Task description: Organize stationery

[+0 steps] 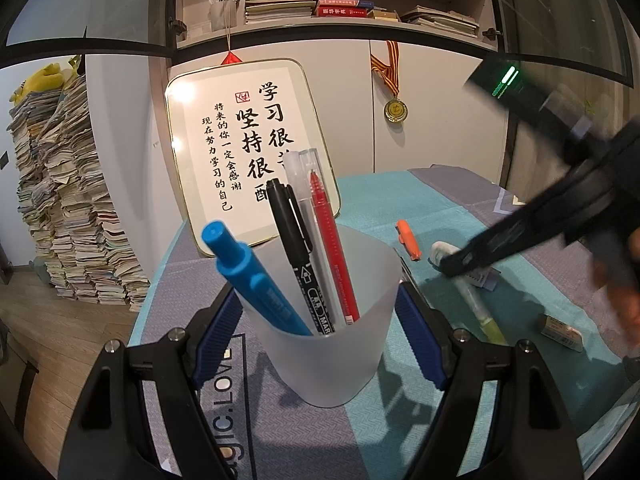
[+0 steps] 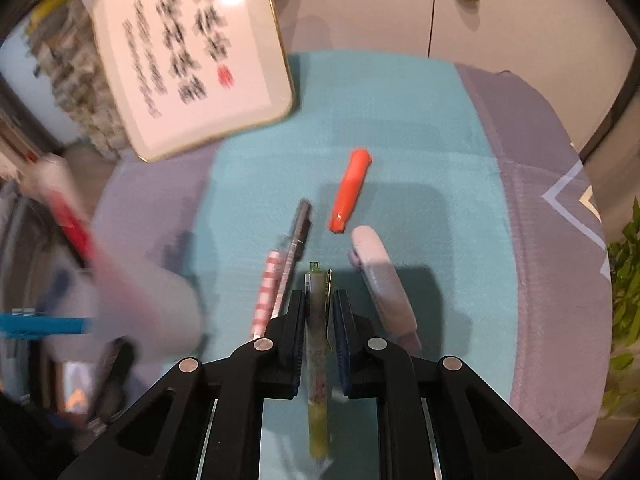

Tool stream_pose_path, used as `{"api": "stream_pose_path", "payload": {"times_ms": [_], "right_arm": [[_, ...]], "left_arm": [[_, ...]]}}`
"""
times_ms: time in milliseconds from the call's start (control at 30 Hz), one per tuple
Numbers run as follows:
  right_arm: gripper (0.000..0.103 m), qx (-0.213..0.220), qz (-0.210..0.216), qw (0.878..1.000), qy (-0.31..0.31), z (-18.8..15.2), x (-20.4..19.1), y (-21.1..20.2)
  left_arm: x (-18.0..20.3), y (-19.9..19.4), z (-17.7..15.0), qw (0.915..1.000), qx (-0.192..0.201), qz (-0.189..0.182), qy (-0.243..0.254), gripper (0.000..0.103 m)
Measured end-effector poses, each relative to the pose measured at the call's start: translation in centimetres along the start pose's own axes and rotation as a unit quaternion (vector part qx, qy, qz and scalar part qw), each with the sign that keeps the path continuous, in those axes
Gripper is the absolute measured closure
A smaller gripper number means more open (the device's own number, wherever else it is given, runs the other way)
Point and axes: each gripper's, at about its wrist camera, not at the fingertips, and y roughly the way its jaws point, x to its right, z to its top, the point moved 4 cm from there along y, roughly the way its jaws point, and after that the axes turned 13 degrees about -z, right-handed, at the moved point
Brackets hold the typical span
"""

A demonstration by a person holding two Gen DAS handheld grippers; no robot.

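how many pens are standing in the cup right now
4. In the frosted cup held by the left gripper: a blue pen leaning left, a black marker, a clear-capped pen behind it, and a red pen on the right. Shorter ones could be hidden inside.

Two close wrist views, shared orange cap [image 1: 409, 240].
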Motion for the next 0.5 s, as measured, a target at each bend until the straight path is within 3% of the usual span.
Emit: {"api": "stream_pose_path", "payload": {"times_ms": [200,367,500], "right_arm": [[0.090,0.080,0.035,0.996,0.012,-0.5,0.7,-6.9],[0.093,0.168,0.056,0.984,0.011,0.0,0.2,-12.9],[0.093,0.202,0.064,0.977,0.006,0.8,-1.0,-15.2]], "left_arm": [[0.0,0.0,0.0,1.0000,0.000,0.001,0.001,0.026],[-0.1,0.0,0.1,1.0000,0.000,0.002,0.001,0.026],[-0.1,-0.2,0.1,1.0000,0.000,0.003,0.002,0.026]]}}
